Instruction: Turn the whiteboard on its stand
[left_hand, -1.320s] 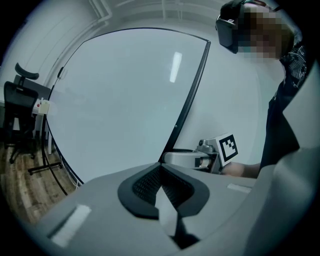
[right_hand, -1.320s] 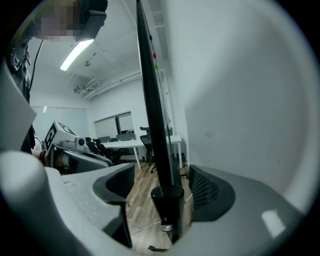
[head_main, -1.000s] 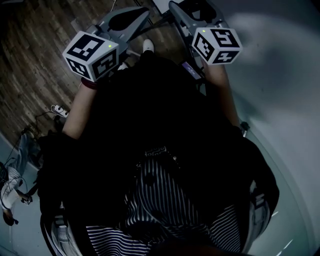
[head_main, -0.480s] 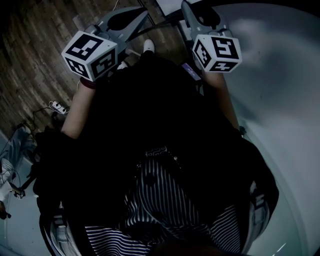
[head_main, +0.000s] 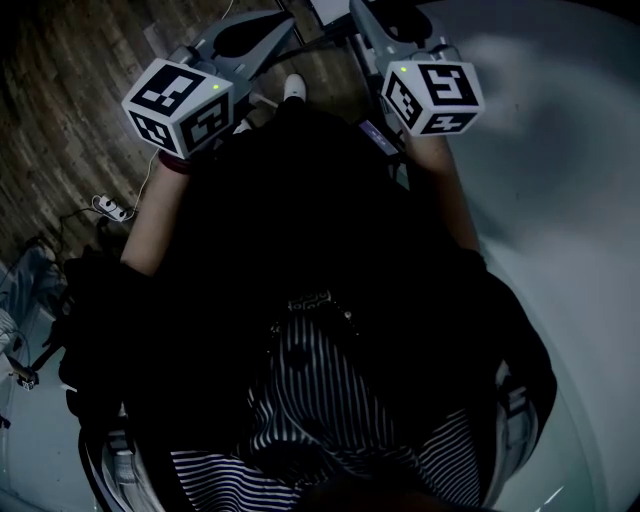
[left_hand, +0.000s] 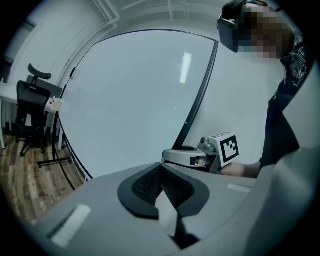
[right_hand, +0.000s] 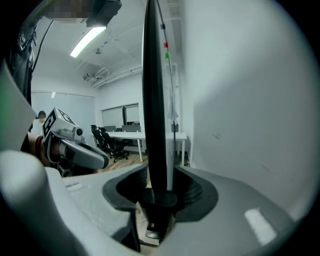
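Note:
The whiteboard (head_main: 560, 200) fills the right of the head view as a large pale sheet, standing edge-on to me. In the right gripper view its black edge frame (right_hand: 152, 100) runs upright between the jaws, and my right gripper (right_hand: 157, 185) is shut on that edge. The same gripper (left_hand: 210, 154) shows in the left gripper view at the board's dark edge (left_hand: 197, 100). My left gripper (left_hand: 160, 172) is shut with nothing in it and faces the board's white face (left_hand: 135, 100), apart from it. In the head view both grippers, left (head_main: 285, 22) and right (head_main: 365, 15), reach forward over the wooden floor.
A black office chair (left_hand: 30, 115) and a thin stand leg (left_hand: 55, 160) are at the left. Desks with chairs (right_hand: 125, 135) stand beyond the board's edge. A power strip with its cable (head_main: 110, 207) lies on the wooden floor (head_main: 70, 120).
The right gripper has shifted slightly towards the board's edge in the head view. The left gripper has barely moved.

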